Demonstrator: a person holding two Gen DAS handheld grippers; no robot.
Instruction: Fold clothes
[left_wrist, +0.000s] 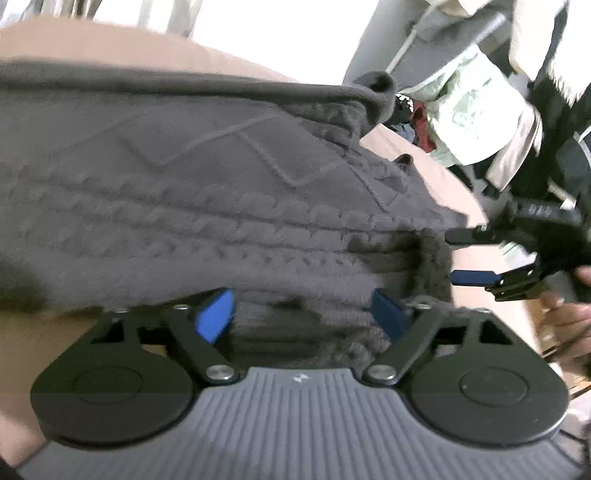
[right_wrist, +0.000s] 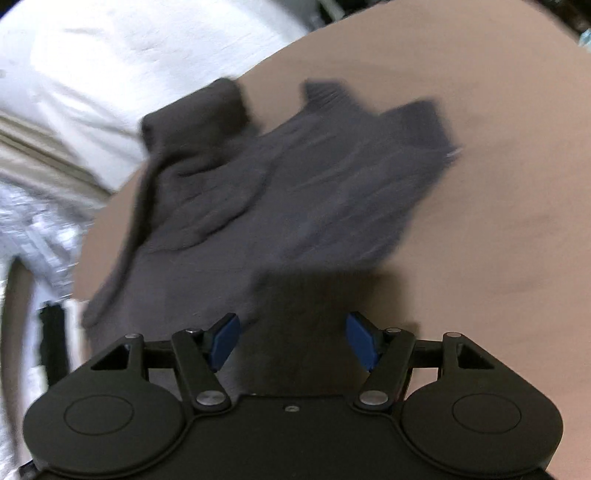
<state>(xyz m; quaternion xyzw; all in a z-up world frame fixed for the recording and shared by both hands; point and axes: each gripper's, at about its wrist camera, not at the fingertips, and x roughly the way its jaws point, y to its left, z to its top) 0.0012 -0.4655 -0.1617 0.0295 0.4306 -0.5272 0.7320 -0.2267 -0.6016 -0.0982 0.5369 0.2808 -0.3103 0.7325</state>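
Left wrist view: left gripper (left_wrist: 304, 314) sat low over the near edge of a grey cable-knit sweater (left_wrist: 192, 192), blue pads (left_wrist: 216, 314) spread wide, nothing pinched. Knit filled the gap between the fingers and ran well ahead of them, so the jaws looked lined up to take a fold of fabric, but contact wasn't clear through the motion blur. Sweater lay across a tan tabletop (left_wrist: 417, 155); a rolled collar or cuff (left_wrist: 376, 96) stood up far ahead of the fingers, to their right.

Right gripper (left_wrist: 476, 258) showed in the same view, off to the right of the left fingers, held in a person's hand (left_wrist: 565, 310). Its fingers were parted, tips just beside the sweater's ragged side edge, one above and one below edge level. Judgement: placed to grab that edge.

Right wrist view: right gripper (right_wrist: 291, 339) spread too, empty between the pads. Sweater (right_wrist: 280, 192) lay ahead of the fingers and to their left, rumpled, with ribbed ends (right_wrist: 417, 122) sticking out at the far side. Bare tabletop (right_wrist: 498, 221) to the right of the fingers.

Stage: garment bunched with layers overlapping, not a tidy packet. Fits either a fold in progress or a piece being laid out flat; couldn't tell which.
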